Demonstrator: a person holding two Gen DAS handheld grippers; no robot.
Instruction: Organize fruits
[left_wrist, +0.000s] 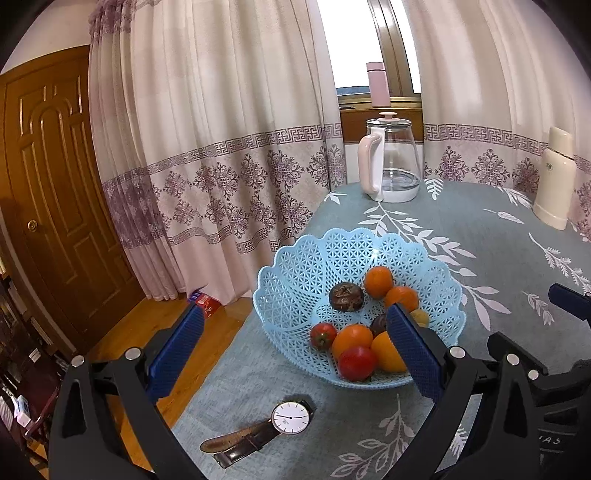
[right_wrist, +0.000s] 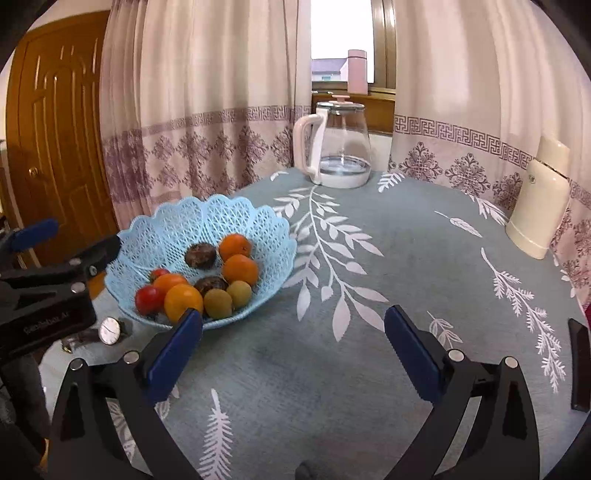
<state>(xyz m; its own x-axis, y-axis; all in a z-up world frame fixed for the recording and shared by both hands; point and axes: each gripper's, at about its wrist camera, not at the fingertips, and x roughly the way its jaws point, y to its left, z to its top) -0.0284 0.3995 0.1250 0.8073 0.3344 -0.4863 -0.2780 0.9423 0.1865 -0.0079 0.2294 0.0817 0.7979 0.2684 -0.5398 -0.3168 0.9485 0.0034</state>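
Left wrist view looks down past the left gripper (left_wrist: 295, 336), whose 2 blue-padded tongs stand wide apart with nothing between them, onto a wristwatch (left_wrist: 275, 424) lying flat on the tablecloth (left_wrist: 480, 229) just in front of the blue basket (left_wrist: 295, 273). Here the watch shows whole, white dial and brown strap; in the right wrist view only its dial (right_wrist: 109, 330) peeks out beside the other tool. This view also takes in the wooden floor (left_wrist: 147, 328) and a red box (left_wrist: 205, 303) by the curtain (left_wrist: 221, 147), which the other view misses.

The right wrist view shows the right gripper (right_wrist: 293, 328) over bare cloth, tongs likewise spread and empty. It reveals 2 yellow-green fruits (right_wrist: 229, 299) at the basket's near right side, only 1 of them glimpsed from the left, plus a dark flat object (right_wrist: 580, 365) at the table's right edge.

The basket is a pale blue lattice bowl with a scalloped rim, sitting near the table's left edge. Inside lie 4 orange fruits (right_wrist: 240, 269), 2 red tomatoes (right_wrist: 147, 300) and 2 dark brown wrinkled fruits (right_wrist: 200, 255), clustered toward its near side. Behind stand a glass kettle (right_wrist: 341, 144) with a pink handle and a cream flask (right_wrist: 541, 210).
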